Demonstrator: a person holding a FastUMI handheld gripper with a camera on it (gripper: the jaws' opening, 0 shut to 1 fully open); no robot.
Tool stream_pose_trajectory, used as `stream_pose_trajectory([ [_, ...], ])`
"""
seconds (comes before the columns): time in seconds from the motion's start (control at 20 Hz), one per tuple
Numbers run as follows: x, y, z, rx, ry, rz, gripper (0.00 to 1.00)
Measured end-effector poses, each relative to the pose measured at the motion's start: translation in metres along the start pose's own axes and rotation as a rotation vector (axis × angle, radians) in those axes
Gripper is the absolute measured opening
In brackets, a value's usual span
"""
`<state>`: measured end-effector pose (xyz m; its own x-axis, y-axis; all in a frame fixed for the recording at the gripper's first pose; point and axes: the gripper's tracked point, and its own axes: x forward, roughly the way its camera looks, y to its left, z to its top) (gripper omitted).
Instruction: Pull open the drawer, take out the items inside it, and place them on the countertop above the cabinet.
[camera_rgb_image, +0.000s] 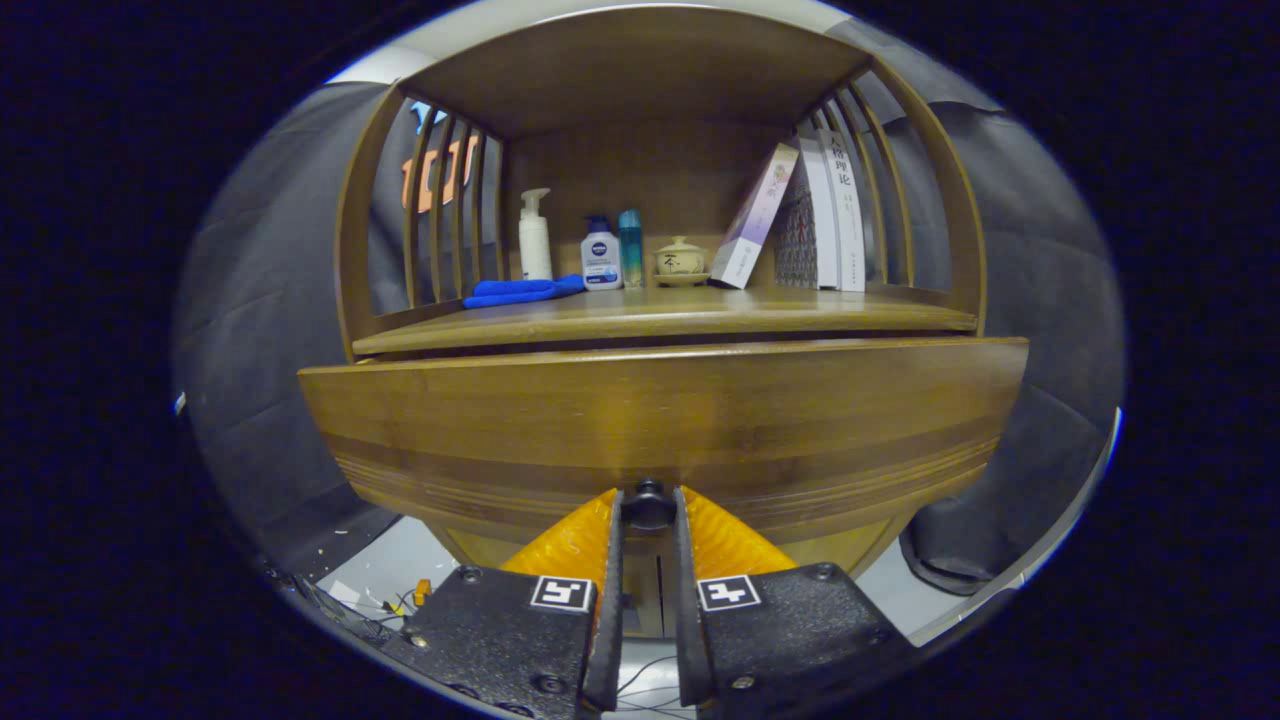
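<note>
A wooden cabinet (660, 300) stands against black cloth, bottles (600, 255) and books (820, 215) on its countertop (660, 315). The drawer (660, 420) runs crosswise, front facing the gripper (648, 505), whose fingers are narrowed, clamping its knob (648, 503).

Black cloth wall (270, 300), pale floor (385, 570)

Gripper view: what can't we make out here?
- Drawer contents: hidden behind its wooden front, which barely stands out from the cabinet.
- Knob: sits between the fingers of the gripper, which close on both sides; its stem is covered.
- Small lidded pot on the countertop: too small for detail.
- Books: the rightmost are partly behind the side slats.
</note>
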<state>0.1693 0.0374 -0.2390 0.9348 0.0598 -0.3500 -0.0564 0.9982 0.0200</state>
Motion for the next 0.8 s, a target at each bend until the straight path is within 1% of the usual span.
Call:
stream_pose_trajectory([
  [0.35,-0.048,0.0,-0.015,-0.005,0.02,0.016,0.25],
  [0.8,-0.094,0.0,-0.032,-0.029,0.023,0.023,0.25],
])
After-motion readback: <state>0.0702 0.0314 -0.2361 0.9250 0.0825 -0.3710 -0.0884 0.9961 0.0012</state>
